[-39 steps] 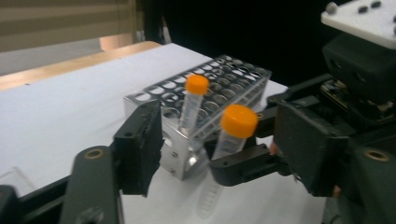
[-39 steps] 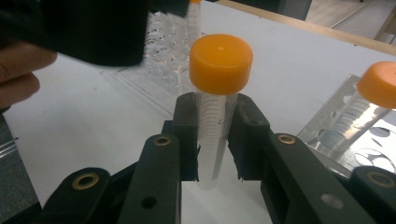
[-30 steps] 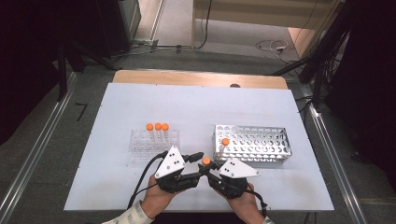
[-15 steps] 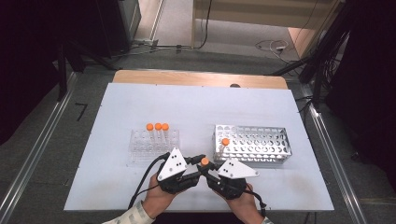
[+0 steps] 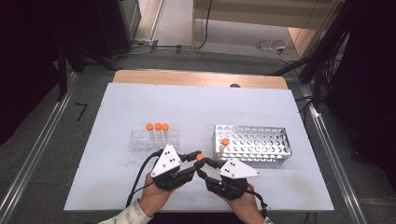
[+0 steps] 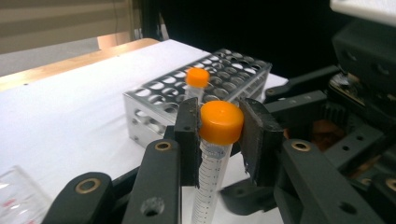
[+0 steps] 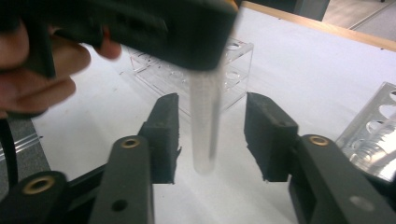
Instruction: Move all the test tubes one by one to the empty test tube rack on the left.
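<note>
A clear graduated tube with an orange cap [image 6: 219, 123] hangs upright over the white table, and my left gripper [image 6: 219, 135] is shut on it just under the cap. In the high view the left gripper [image 5: 197, 157] and right gripper [image 5: 202, 171] meet tip to tip near the table's front edge. My right gripper [image 7: 212, 130] is open, one jaw on each side of the tube's lower body [image 7: 204, 121] without touching it. The tube's bottom end hangs above the table.
A clear plastic rack [image 5: 154, 142] holding three orange-capped tubes [image 5: 158, 127] stands left of centre. A metal rack [image 5: 261, 144] with one capped tube [image 5: 224, 142] in its near-left corner stands to the right. A hand [image 7: 42, 70] holds the left gripper.
Both grippers and the held tube have drifted very slightly left and away from the person. Jaw states look the same.
</note>
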